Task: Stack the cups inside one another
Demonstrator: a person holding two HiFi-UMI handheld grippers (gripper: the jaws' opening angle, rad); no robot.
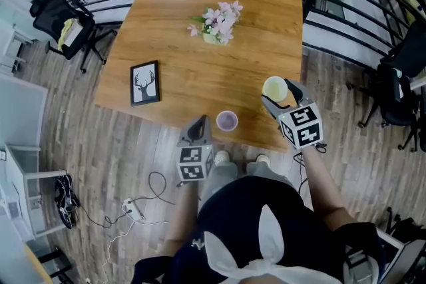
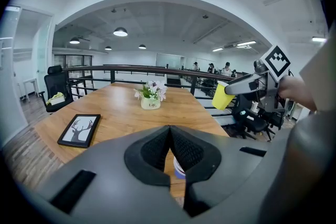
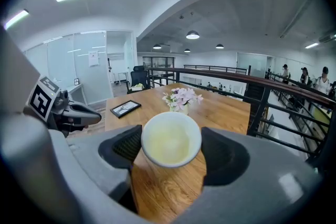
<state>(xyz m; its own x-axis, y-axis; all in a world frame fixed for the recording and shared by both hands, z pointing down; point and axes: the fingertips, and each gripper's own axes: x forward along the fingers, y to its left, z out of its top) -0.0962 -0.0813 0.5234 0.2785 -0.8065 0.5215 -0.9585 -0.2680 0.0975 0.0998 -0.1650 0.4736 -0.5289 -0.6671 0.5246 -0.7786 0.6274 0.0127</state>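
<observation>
The right gripper (image 3: pixel 170 150) pinches an empty yellow cup (image 3: pixel 171 139). The left gripper (image 2: pixel 169 140) is pressed together, near the purple cup (image 1: pixel 227 120) at the table's (image 1: pixel 180 3) near edge.

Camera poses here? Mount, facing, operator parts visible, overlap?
Head view: on the person's head, looking steeply down at the table; shows torso, legs, arms, left gripper, right gripper.
Left gripper view: on the left gripper, looking over its shut jaws across the table at the flowers; right gripper with yellow cup at right.
Right gripper view: on the right gripper, looking past its clamped yellow cup at the flowers; left gripper at left.
Shared: flowers, picture frame.
</observation>
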